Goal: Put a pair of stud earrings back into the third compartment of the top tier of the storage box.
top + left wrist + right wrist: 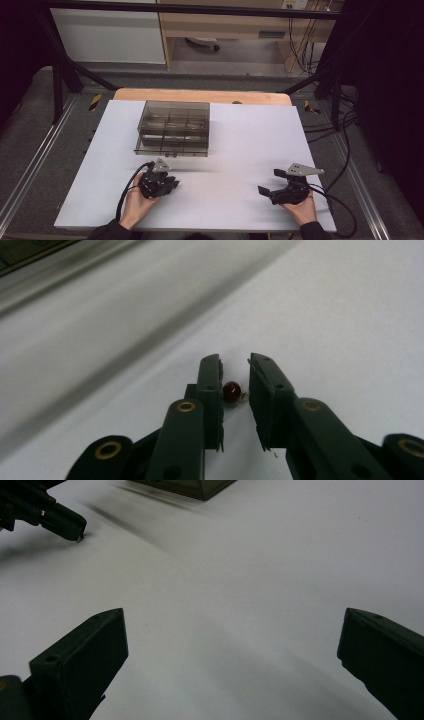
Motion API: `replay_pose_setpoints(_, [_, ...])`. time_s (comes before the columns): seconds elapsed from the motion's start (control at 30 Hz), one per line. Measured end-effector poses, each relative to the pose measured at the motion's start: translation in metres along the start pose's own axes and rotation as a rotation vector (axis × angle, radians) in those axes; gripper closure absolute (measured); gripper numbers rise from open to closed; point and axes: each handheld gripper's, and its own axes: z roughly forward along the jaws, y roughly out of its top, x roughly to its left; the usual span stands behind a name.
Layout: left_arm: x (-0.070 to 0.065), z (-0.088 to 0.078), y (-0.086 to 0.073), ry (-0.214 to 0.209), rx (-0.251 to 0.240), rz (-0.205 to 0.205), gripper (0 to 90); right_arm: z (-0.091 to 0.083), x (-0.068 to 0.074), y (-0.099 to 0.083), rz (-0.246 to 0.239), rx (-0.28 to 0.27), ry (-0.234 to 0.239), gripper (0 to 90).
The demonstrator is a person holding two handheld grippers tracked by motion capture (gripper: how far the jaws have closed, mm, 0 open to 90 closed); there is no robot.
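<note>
High view: you sit at the near edge of a white table [240, 145], a gripper in each hand, forearms coming in from the bottom.
Left gripper [171, 183]: you hold it low over the near left of the white surface, cable looping back toward your sleeve.
Left gripper view: your left claw [235, 375] stands nearly closed, the two black jaws narrowed to a slim gap.
Bead [231, 391]: a small, glossy dark-red ball sits on the table in that gap, tight against the left-hand jaw as this view shows it; a sliver of space shows between it and the other jaw, so the claw does not yet pinch it.
Right gripper [270, 182]: you hold it low at the near right of the table, well apart from the left one, its jaws spread wide.
Right gripper view: your right claw [232, 645] is open with bare white table between the jaws; the left gripper's tip [75, 530] rests at the upper left, touching the surface.
Compartment box [173, 128]: a smoky, see-through box divided into small cells stands farther back on the table, beyond the left gripper and apart from it.
</note>
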Motion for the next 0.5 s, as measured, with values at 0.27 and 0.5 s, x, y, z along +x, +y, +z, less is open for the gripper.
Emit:
replay_pose_setpoints(0.27, [-0.0014, 0.0018, -0.0007, 0.005, 0.005, -0.003, 77.3, -0.0001, 0.0003, 0.0, 0.003, -0.002, 0.001, 0.4])
replay_pose_setpoints(0.5, [-0.0014, 0.0011, -0.0008, 0.009, -0.002, -0.002, 79.1, -0.0002, 0.0001, 0.0, 0.0, -0.001, 0.0, 0.5])
